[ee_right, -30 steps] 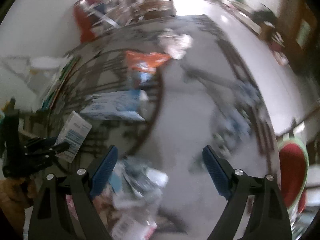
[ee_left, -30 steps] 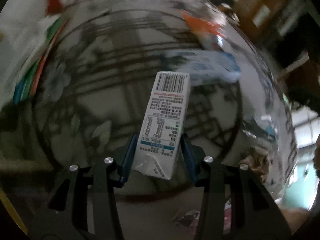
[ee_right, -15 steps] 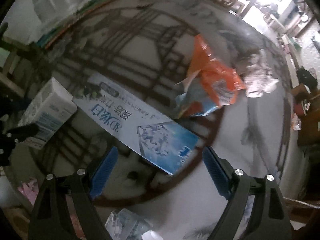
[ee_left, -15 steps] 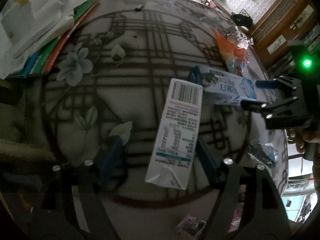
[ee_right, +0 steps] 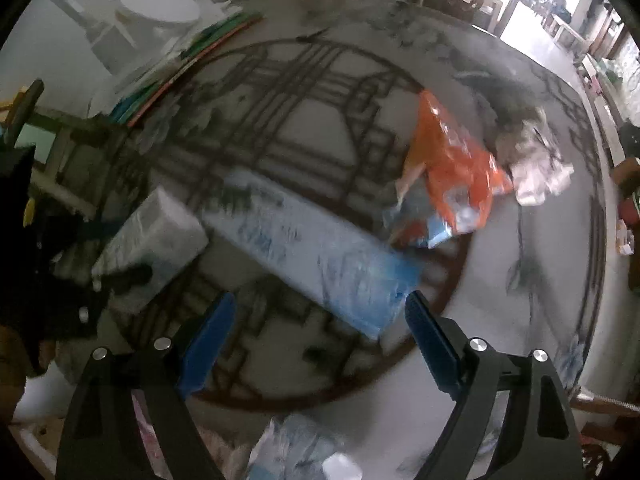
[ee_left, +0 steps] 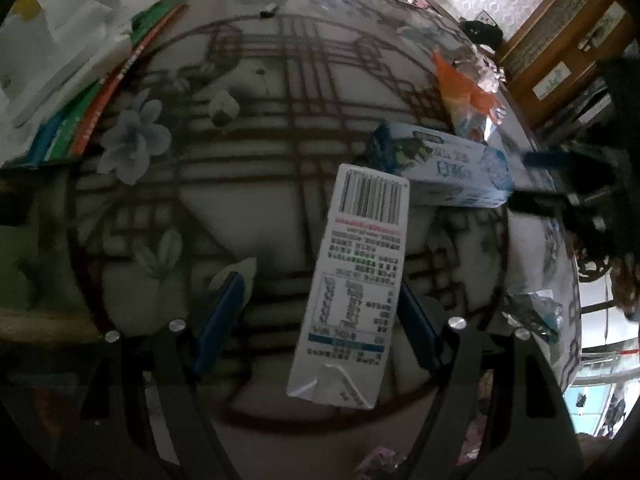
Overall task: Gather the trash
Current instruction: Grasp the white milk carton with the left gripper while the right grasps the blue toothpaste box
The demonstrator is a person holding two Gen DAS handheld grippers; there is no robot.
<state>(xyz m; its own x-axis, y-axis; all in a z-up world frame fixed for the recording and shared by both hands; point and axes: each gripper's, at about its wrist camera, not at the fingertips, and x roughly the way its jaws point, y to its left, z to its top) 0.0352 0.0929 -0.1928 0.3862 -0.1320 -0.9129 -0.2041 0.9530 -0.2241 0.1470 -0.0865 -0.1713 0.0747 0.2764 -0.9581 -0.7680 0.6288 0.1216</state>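
A white drink carton [ee_left: 356, 280] with a barcode lies between the jaws of my left gripper [ee_left: 320, 286]. The jaws are closing. The left pad stands well apart from the carton and the right pad is close beside it. A long blue box [ee_right: 316, 252] lies on the glass table, its near end between the spread fingers of my open right gripper [ee_right: 320, 300], which does not touch it. An orange wrapper [ee_right: 452, 164] lies just beyond the box. In the left wrist view the blue box [ee_left: 444, 172] sits behind the carton, with the right gripper [ee_left: 560, 184] at its right end.
The round glass table [ee_left: 248, 152] has a dark lattice pattern. A stack of books and papers [ee_left: 80, 112] is at the far left. Crumpled clear plastic [ee_right: 536, 168] lies past the orange wrapper. More crumpled wrappers [ee_right: 304, 448] sit near the front edge.
My left jaws were shut on the carton and have spread off it; the carton has tilted. My right gripper has swung over from the table's right side to the blue box.
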